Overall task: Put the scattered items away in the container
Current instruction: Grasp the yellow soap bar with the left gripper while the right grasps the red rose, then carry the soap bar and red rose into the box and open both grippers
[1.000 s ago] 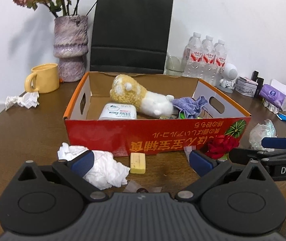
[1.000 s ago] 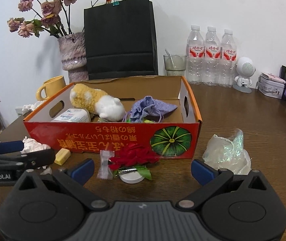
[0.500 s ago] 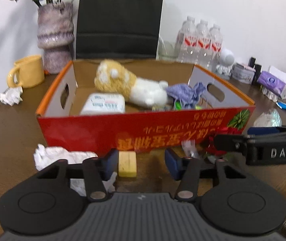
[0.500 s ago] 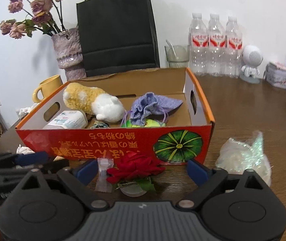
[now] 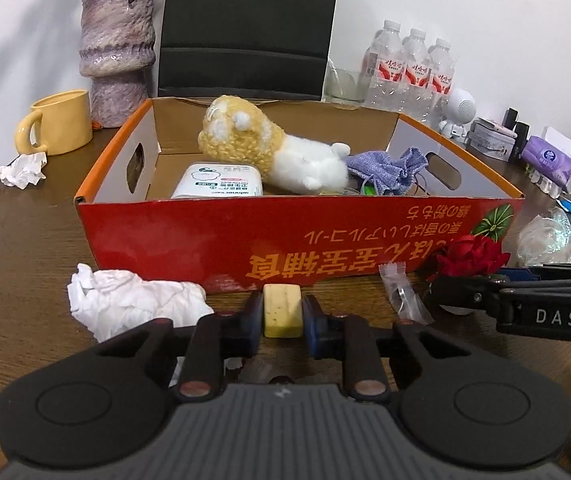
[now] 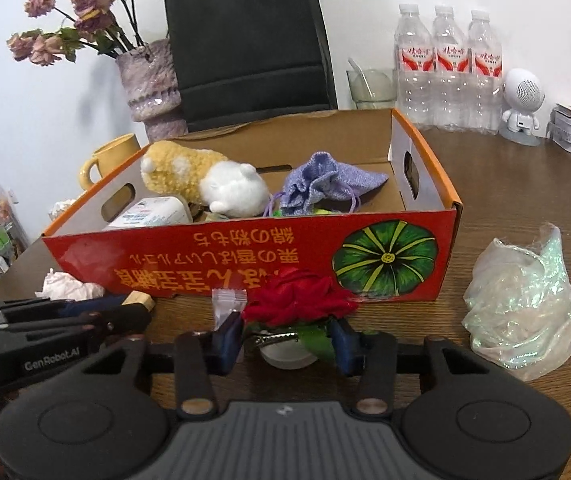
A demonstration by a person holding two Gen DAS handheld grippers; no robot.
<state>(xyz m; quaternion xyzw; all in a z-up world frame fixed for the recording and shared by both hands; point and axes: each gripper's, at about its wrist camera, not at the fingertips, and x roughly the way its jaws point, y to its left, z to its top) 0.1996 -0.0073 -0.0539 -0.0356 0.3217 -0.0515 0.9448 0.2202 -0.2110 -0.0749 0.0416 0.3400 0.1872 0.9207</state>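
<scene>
The red cardboard box (image 5: 245, 240) (image 6: 245, 256) holds a plush toy, a wipes pack and a purple pouch. Just in front of it lies a yellow block (image 5: 281, 310). My left gripper (image 5: 282, 320) is closing, and both pads press the block's sides. A red fabric flower (image 6: 297, 300) on a white base lies before the box's pumpkin picture. My right gripper (image 6: 285, 340) is closing around it, with a sliver of gap at the left pad. A white tissue (image 5: 125, 300) and a small clear packet (image 5: 401, 296) lie beside the block.
A crumpled clear plastic bag (image 6: 525, 304) sits right of the box. Behind the box stand a vase (image 5: 117, 52), a yellow mug (image 5: 57, 122), a black paper bag (image 6: 245, 40) and water bottles (image 6: 449, 68). Another tissue (image 5: 9, 172) lies far left.
Both grippers came forward and down towards the box front. The left jaws went from wide open onto the yellow block. The right jaws narrowed around the red flower.
</scene>
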